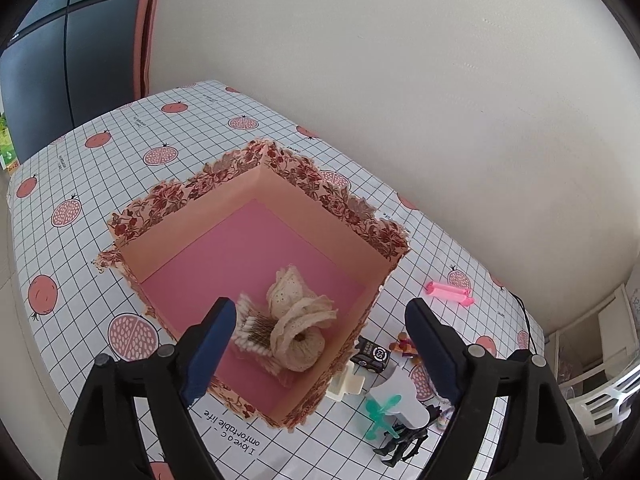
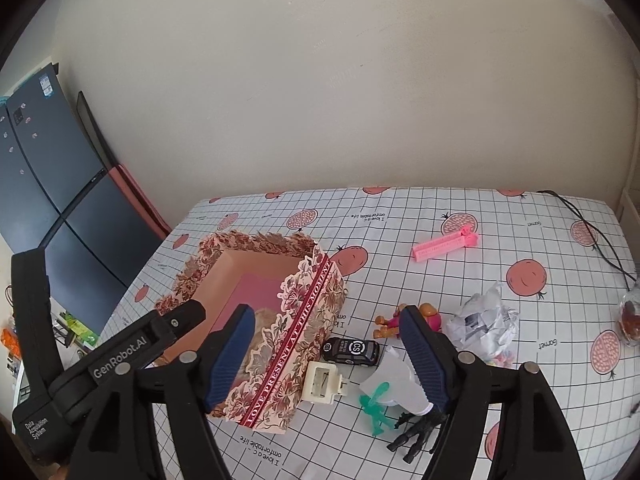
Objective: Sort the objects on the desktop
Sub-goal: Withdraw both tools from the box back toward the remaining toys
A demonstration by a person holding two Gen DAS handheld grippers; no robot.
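A floral gift box (image 1: 340,196) with a pink bottom stands open on the checked tablecloth. In it lie a cream lace bundle (image 1: 298,320) and a pack of cotton swabs (image 1: 256,332). My left gripper (image 1: 320,308) hangs open above the box, nothing between its fingers. My right gripper (image 2: 326,312) is open too, above the box's right wall (image 2: 304,340) and the loose items beside it. Those are a black toy car (image 2: 351,352), a cream hair clip (image 2: 322,382), a green plastic figure (image 2: 376,408), a black figure (image 2: 416,432) and a small pink doll (image 2: 400,322).
A pink sealing clip (image 2: 444,246) lies farther back. Crumpled paper (image 2: 484,320) sits right of the doll. A glass (image 2: 630,316) and a black cable (image 2: 588,220) are at the table's right edge. A wall runs behind the table, and a dark cabinet (image 2: 72,216) stands at its left.
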